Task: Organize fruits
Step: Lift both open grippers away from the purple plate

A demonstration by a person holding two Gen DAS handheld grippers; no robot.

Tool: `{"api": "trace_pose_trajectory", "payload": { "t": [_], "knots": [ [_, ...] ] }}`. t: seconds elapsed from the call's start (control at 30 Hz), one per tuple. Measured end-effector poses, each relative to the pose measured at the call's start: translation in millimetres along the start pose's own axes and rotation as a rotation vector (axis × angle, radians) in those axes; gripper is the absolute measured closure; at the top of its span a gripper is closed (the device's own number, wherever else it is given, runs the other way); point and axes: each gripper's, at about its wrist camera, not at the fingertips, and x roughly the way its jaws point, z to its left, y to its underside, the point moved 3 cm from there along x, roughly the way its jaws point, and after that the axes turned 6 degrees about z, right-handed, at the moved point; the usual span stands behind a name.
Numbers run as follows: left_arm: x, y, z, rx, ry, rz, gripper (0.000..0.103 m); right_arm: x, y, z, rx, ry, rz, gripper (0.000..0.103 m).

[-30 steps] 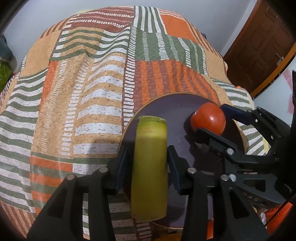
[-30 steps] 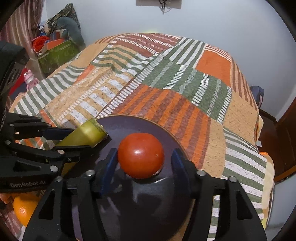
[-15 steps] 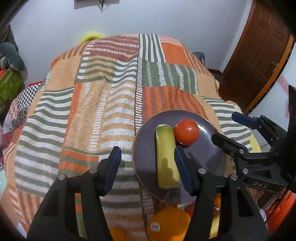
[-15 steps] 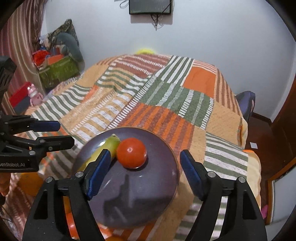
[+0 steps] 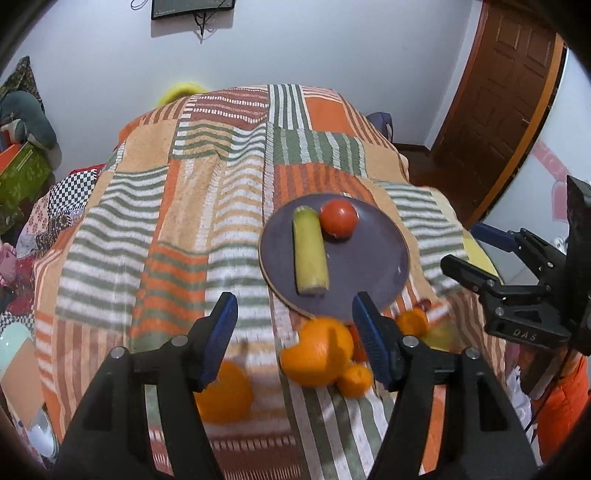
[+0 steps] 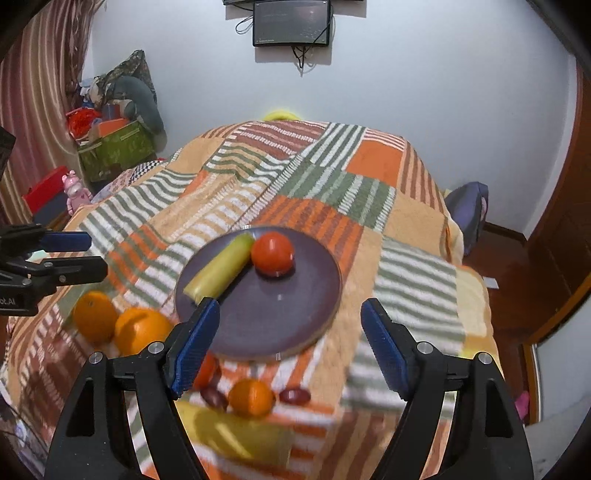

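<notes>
A dark purple plate (image 5: pixel 373 266) (image 6: pixel 280 317) lies on the striped bedspread and holds a yellow-green banana piece (image 5: pixel 309 255) (image 6: pixel 219 271) and a red tomato (image 5: pixel 339 218) (image 6: pixel 272 254), side by side. My left gripper (image 5: pixel 295 343) is open and empty, raised above the near fruits. My right gripper (image 6: pixel 290 343) is open and empty, raised above the plate's near rim. Oranges (image 5: pixel 317 350) (image 6: pixel 142 330) lie on the bedspread near the plate. A small orange (image 6: pixel 252 398) and dark red fruits (image 6: pixel 294 396) lie in front of the plate.
The patchwork bedspread (image 5: pixel 177 221) covers the bed. A wooden door (image 5: pixel 495 96) stands at the right. A green box with clutter (image 6: pixel 118 147) sits at the left by the wall. A screen (image 6: pixel 291 22) hangs on the wall.
Both grippers opened, let go of the banana piece and the tomato on the plate, then drew back and up. More of the bed and the loose oranges came into view.
</notes>
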Motion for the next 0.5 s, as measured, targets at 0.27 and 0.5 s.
{"api": "trace_pose_trajectory", "payload": {
  "t": [0.27,0.5],
  "knots": [
    [14,44,-20,0.035,-0.004,0.079,0.039,-12,39,-16,0.056,0.031,0.051,0.026],
    [40,71,-32,0.037,0.002,0.171,0.039,-3,74,-43,0.162,0.064,0.110,0.026]
  ]
}}
